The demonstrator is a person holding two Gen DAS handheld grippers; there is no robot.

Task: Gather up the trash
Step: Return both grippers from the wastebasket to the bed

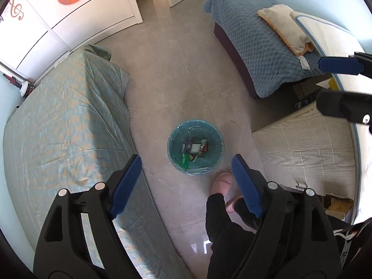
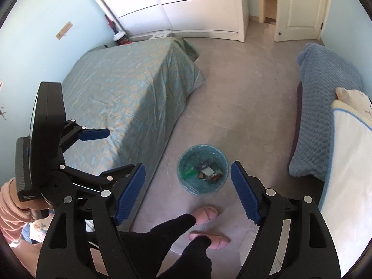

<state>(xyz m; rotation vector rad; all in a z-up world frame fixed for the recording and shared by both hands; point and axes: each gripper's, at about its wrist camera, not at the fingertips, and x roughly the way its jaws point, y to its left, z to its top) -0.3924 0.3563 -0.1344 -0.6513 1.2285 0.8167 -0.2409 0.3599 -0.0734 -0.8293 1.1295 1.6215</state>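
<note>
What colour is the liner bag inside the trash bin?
Translucent blue-green liner bag in the trash bin; clearest in the left wrist view.

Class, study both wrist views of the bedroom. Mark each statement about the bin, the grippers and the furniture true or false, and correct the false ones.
1. The bin stands on the floor and holds trash. True.
2. The left gripper is shut on a wrapper. False: its jaws are apart with nothing between them.
3. The right gripper is open. True.
4. The bin rests on the green bed. False: it stands on the floor, apart from that bed.
5. The wardrobe bears an orange guitar picture. True.
</note>
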